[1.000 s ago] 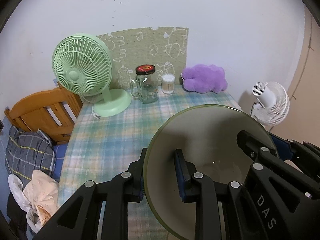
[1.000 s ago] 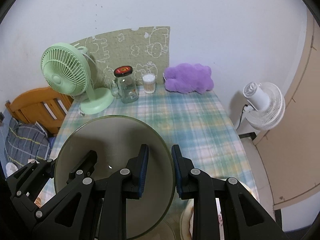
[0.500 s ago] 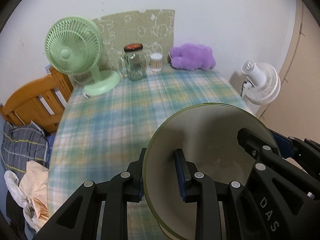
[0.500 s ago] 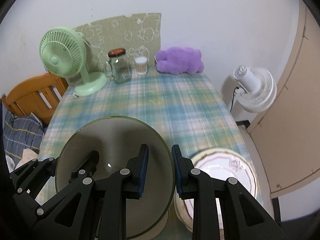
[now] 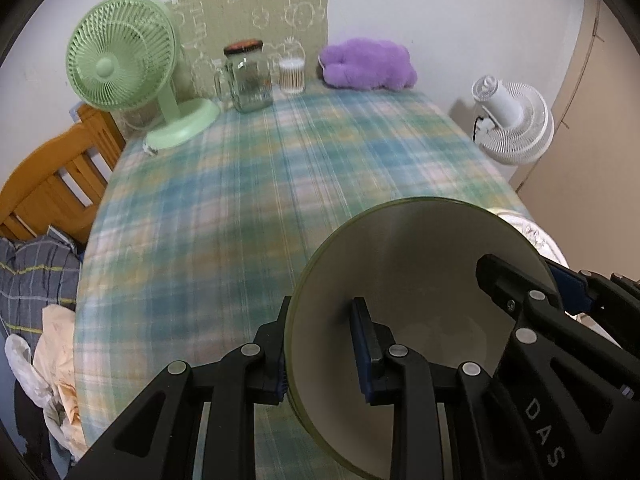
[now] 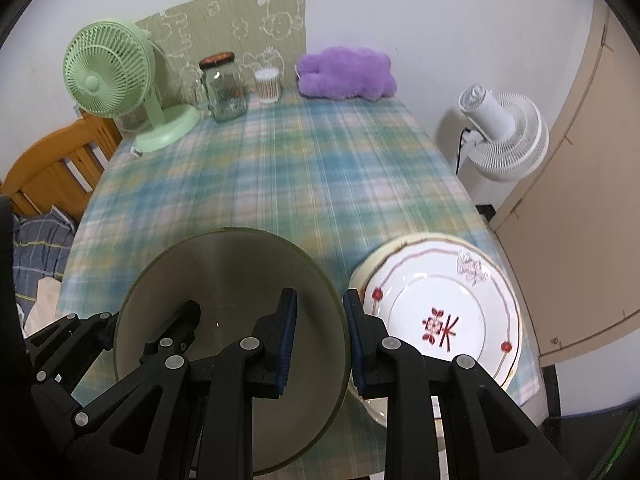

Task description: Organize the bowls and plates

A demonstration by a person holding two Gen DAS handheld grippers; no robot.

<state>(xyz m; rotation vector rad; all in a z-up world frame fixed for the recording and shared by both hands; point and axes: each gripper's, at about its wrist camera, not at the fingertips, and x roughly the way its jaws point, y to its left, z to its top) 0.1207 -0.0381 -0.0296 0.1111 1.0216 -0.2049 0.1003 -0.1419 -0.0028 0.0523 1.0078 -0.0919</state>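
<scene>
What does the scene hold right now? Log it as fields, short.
held item: olive-rimmed bowl, gripped on opposite rims
left gripper: jaws shut on the bowl's left rim
right gripper: jaws shut on the bowl's right rim
beside bowl: stacked plates, top one white with red motif
surface: plaid tablecloth
far end: green fan, glass jar, purple plush

Soft, even indoor light fills both views. The blue-green plaid tablecloth [image 5: 248,208] is smeared by motion blur, while the black gripper frames stay sharp. Fisheye distortion bends the pale wall [image 6: 440,20], and dark vignette rounds every corner.
</scene>
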